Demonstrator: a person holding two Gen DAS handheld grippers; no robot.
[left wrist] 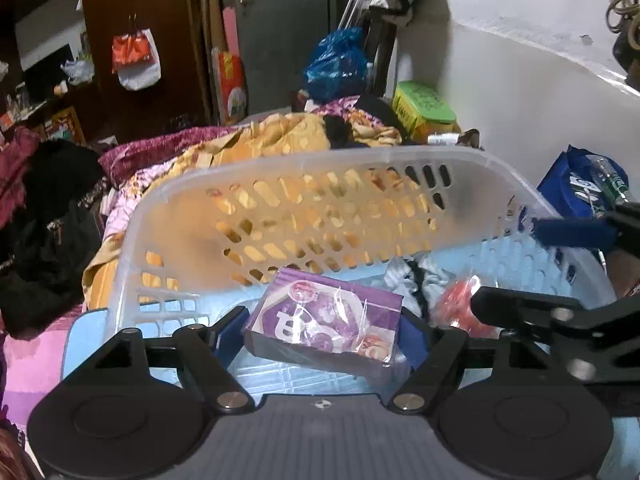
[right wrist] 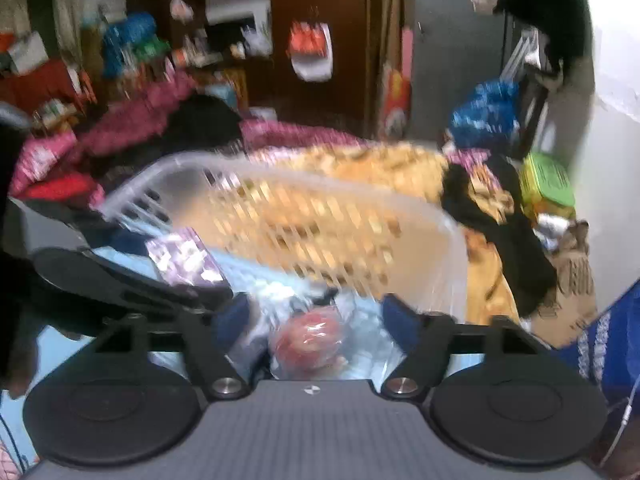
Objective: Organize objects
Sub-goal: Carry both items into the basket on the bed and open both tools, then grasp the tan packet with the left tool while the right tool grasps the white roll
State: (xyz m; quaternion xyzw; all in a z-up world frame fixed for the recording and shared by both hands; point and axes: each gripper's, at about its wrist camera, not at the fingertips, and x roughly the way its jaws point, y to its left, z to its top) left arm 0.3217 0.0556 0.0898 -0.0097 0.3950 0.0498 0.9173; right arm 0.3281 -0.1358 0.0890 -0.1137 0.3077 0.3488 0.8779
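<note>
1. The translucent slotted basket (left wrist: 280,200) sits on a cluttered bed, with orange patterned bedding (left wrist: 280,136) showing through its far wall.
2. A purple box (left wrist: 324,320) wrapped in clear film is inside, held over the basket floor.
3. A red item in a clear bag (right wrist: 310,340) and some grey-white cloth (left wrist: 412,276) lie beside it.
4. The left gripper (left wrist: 320,328) has its jaws closed on the purple box.
5. The right gripper (right wrist: 316,316) is spread wide around the bagged red item; whether it touches is unclear.
</note>
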